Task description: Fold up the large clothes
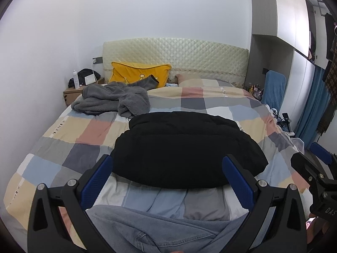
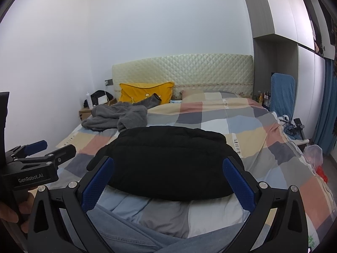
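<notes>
Reading "GenRobot.AI", the left claw hovers spread beside the black jacket.

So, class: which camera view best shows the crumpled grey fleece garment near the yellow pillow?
The left wrist view: the crumpled grey fleece garment appears larger there, its folds and raised sleeve distinct. The right wrist view shows the same garment smaller and further left, though unobstructed.

The black jacket is filling mid-bed, with bare checkered quilt lying open on both sides. A grey robe is heaping behind it at left, while jeans are crowding the near edge.
</notes>
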Demonstrator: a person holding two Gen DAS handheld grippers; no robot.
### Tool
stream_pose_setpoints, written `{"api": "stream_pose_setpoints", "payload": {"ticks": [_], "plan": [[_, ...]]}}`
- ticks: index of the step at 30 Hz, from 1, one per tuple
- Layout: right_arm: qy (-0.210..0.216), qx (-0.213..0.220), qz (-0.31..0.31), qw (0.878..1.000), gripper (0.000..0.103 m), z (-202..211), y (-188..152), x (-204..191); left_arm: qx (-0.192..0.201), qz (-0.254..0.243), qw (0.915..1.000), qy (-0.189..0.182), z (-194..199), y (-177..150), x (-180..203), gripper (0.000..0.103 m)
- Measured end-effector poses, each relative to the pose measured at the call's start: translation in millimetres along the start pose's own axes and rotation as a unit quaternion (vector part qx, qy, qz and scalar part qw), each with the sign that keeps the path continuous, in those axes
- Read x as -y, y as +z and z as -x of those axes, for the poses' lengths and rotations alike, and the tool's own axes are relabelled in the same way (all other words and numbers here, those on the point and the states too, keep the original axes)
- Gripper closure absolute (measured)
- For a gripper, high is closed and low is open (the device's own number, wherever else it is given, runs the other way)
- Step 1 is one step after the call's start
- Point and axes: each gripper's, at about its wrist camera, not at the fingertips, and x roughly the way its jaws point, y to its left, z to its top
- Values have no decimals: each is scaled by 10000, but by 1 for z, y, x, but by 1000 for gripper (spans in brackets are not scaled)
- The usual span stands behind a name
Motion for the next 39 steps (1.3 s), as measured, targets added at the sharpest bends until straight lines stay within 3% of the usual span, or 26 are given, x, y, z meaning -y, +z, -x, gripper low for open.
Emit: {"api": "stream_pose_setpoints", "payload": {"ticks": [39], "plan": [[-102, -3, -151, 9998, 0, -1, -7, 10, -162, 23, 9998, -108, -3, -6, 4, 0]]}}
